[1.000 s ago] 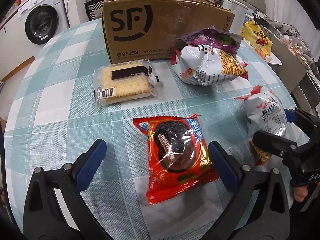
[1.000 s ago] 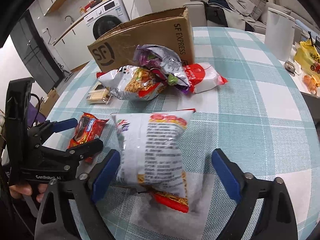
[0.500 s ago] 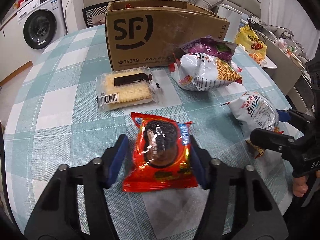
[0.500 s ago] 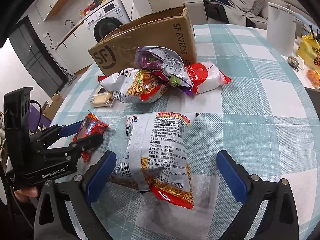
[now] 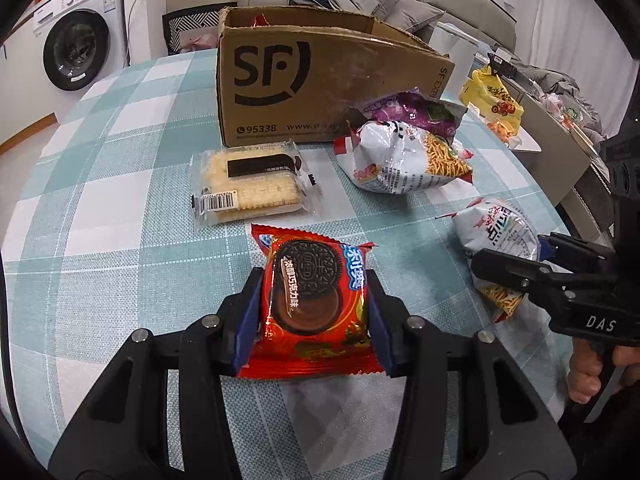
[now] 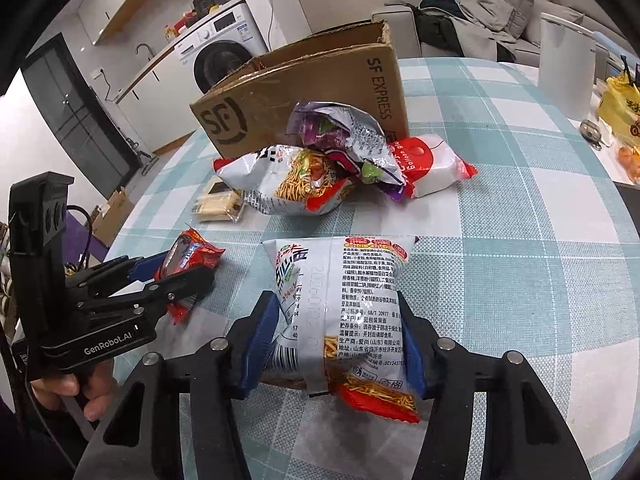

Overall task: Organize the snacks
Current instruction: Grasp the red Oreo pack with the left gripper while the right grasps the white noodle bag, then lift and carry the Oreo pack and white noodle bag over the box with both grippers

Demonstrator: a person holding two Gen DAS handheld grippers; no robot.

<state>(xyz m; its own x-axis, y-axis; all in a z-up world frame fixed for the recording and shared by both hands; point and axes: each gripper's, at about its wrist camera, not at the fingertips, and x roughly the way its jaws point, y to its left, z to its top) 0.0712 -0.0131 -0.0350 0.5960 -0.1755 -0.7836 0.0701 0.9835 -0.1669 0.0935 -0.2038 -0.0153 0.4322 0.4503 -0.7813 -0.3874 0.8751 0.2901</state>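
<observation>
A red Oreo packet (image 5: pixel 316 320) lies on the checked tablecloth, and my left gripper (image 5: pixel 314 280) is shut on it, a blue pad pressing each side. In the right wrist view this packet (image 6: pixel 188 252) sits in the same gripper (image 6: pixel 172 276) at the left. A white noodle snack bag (image 6: pixel 360 272) lies between the pads of my right gripper (image 6: pixel 334 304), whose jaws are closing and press its sides. The left wrist view shows that bag (image 5: pixel 496 232) at the right. The open SF cardboard box (image 5: pixel 320 92) stands behind.
In front of the box lie a cracker packet (image 5: pixel 252 188), another noodle bag (image 5: pixel 404 160), a purple bag (image 5: pixel 412 112) and a red and white packet (image 6: pixel 432 160). A yellow bag (image 5: pixel 492 100) and a white container (image 6: pixel 564 72) stand at the far right.
My left gripper closed from wide open onto the Oreo packet. My right gripper's jaws came in from wide open against the sides of the white noodle bag. Both hands stayed nearly in place.
</observation>
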